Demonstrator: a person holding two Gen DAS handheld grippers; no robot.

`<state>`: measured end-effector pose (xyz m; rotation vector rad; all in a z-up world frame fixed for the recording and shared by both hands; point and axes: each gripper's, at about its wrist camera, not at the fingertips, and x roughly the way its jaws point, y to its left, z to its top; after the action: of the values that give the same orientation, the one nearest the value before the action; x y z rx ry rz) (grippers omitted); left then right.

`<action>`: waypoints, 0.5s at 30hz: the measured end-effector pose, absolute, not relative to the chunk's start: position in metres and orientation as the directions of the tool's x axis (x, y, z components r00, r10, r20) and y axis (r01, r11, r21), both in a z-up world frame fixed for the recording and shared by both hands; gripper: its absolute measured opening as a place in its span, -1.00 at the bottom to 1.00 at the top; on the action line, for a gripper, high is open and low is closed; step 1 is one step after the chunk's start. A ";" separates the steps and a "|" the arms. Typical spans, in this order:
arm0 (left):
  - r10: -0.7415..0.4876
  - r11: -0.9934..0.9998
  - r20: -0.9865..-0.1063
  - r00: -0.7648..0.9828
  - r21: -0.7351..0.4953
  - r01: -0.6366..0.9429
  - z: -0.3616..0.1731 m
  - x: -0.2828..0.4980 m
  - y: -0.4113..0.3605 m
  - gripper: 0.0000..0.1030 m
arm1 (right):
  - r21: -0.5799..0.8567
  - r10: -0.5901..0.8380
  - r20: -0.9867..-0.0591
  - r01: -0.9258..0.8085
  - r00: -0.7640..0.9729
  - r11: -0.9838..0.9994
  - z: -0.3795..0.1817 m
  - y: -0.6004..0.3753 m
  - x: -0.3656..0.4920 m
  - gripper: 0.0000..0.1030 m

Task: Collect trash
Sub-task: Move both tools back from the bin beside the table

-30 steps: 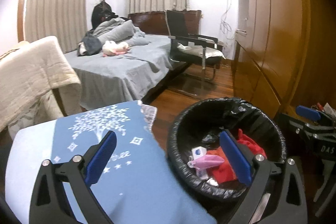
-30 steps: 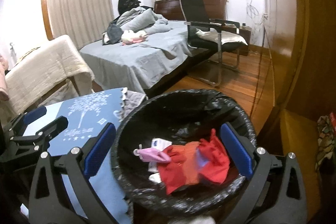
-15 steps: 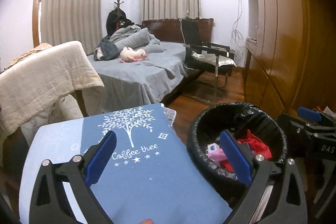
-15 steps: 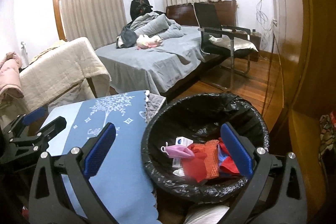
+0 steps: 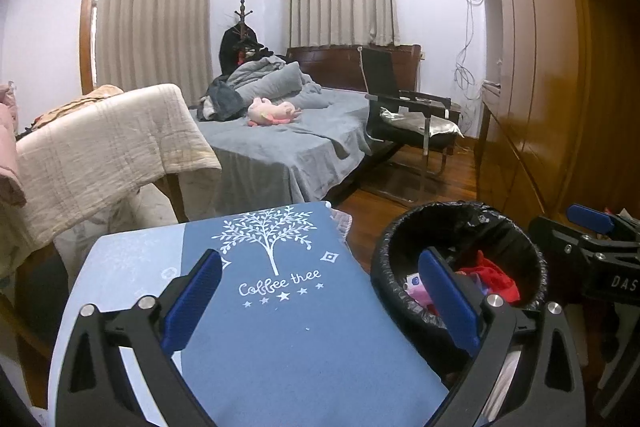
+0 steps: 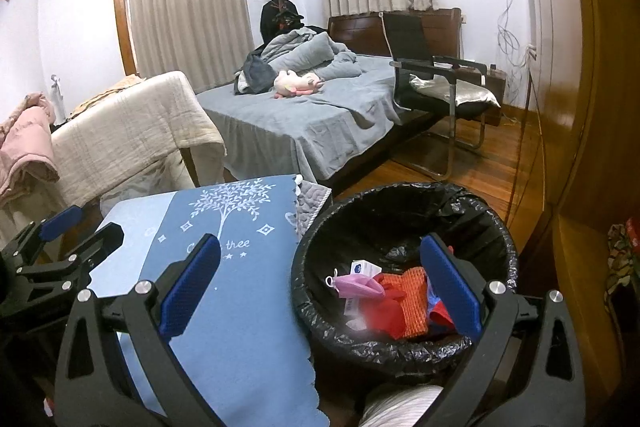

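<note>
Left gripper (image 5: 320,301): jaws spread wide, nothing between the blue pads, held above the blue tablecloth (image 5: 288,327) printed "Coffee tree". Right gripper (image 6: 320,285): jaws likewise wide apart and empty, straddling the near rim of the trash bin (image 6: 404,347).

Landmark: the trash bin, black-lined, standing on the wood floor just right of the table edge. Inside it: a pink mask (image 6: 354,285), a small white box (image 6: 362,268), an orange mesh piece (image 6: 414,301), and red crumpled material (image 6: 386,315).

Behind the bin, a black chair (image 6: 432,67) with a silver cushion. Left of the chair and further back, a grey bed (image 6: 312,115) with a pink plush toy (image 6: 298,83). Right of the bin, wooden wardrobe doors (image 5: 532,75). Curtains (image 6: 188,7) cover the far windows.
</note>
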<state>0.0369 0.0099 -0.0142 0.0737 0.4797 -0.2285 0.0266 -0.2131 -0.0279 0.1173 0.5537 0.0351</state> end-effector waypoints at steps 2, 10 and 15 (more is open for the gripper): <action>-0.200 0.972 -0.465 0.863 0.018 0.234 -0.014 0.036 0.010 0.88 | 0.118 0.064 -0.523 -0.002 0.850 0.993 -0.028 -0.212 0.025 0.89; -0.198 0.972 -0.464 0.863 0.020 0.234 -0.014 0.034 0.011 0.88 | 0.121 0.065 -0.522 -0.002 0.851 0.993 -0.028 -0.211 0.025 0.89; -0.197 0.972 -0.465 0.863 0.021 0.233 -0.015 0.033 0.011 0.88 | 0.121 0.066 -0.522 -0.003 0.850 0.993 -0.029 -0.210 0.025 0.89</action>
<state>0.0334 0.0108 -0.0150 0.0771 0.4788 -0.2259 0.0251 -0.2105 -0.0292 0.1174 0.5533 0.0362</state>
